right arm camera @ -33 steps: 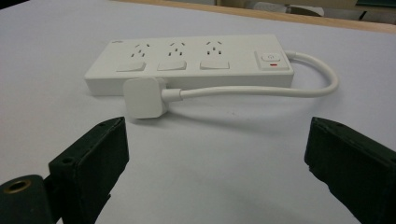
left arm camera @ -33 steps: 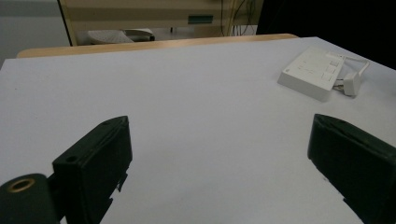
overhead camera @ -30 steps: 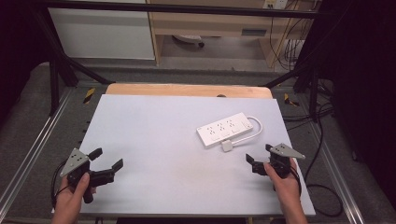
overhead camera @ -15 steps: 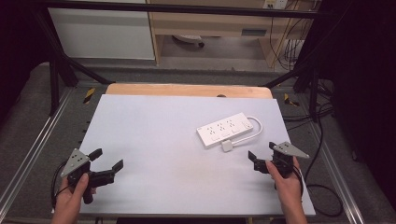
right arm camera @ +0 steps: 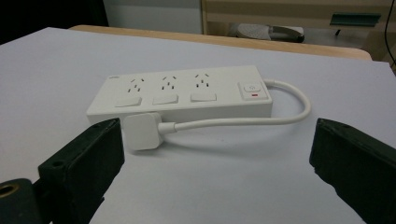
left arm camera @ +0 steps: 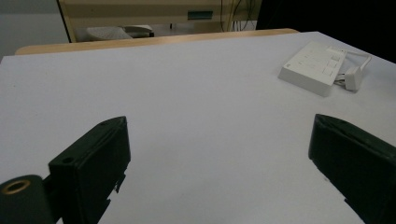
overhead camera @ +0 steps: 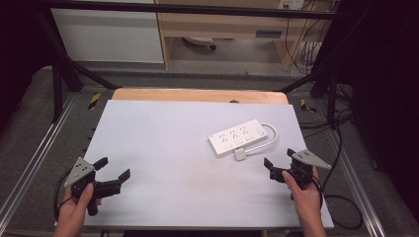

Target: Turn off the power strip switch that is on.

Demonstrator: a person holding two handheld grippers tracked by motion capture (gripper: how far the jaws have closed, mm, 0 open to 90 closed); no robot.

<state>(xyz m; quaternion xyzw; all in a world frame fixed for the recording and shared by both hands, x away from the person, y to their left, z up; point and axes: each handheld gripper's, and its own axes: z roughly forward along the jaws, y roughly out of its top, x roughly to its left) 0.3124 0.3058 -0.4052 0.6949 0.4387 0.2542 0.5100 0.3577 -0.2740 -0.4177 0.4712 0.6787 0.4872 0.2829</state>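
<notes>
A white power strip [overhead camera: 238, 137] [right arm camera: 187, 92] [left arm camera: 314, 67] with three sockets lies on the right half of the white table top [overhead camera: 163, 148]. Its short cable [right arm camera: 289, 112] loops round to a white plug [overhead camera: 240, 154] [right arm camera: 141, 132] lying on the table just in front of the strip. My right gripper [overhead camera: 278, 160] [right arm camera: 215, 172] is open, low over the table, close behind the plug, holding nothing. My left gripper [overhead camera: 112, 168] [left arm camera: 219, 172] is open near the front left corner, far from the strip, with bare table between its jaws.
A wooden board edge [overhead camera: 197, 95] runs along the table's far side. Metal frame rails [overhead camera: 29, 163] flank the table. Black cables [overhead camera: 341, 202] trail off the right side. Cabinets and a shelf [overhead camera: 222, 24] stand beyond.
My right gripper has edged slightly right and toward the near edge. The left gripper and the power strip have stayed put.
</notes>
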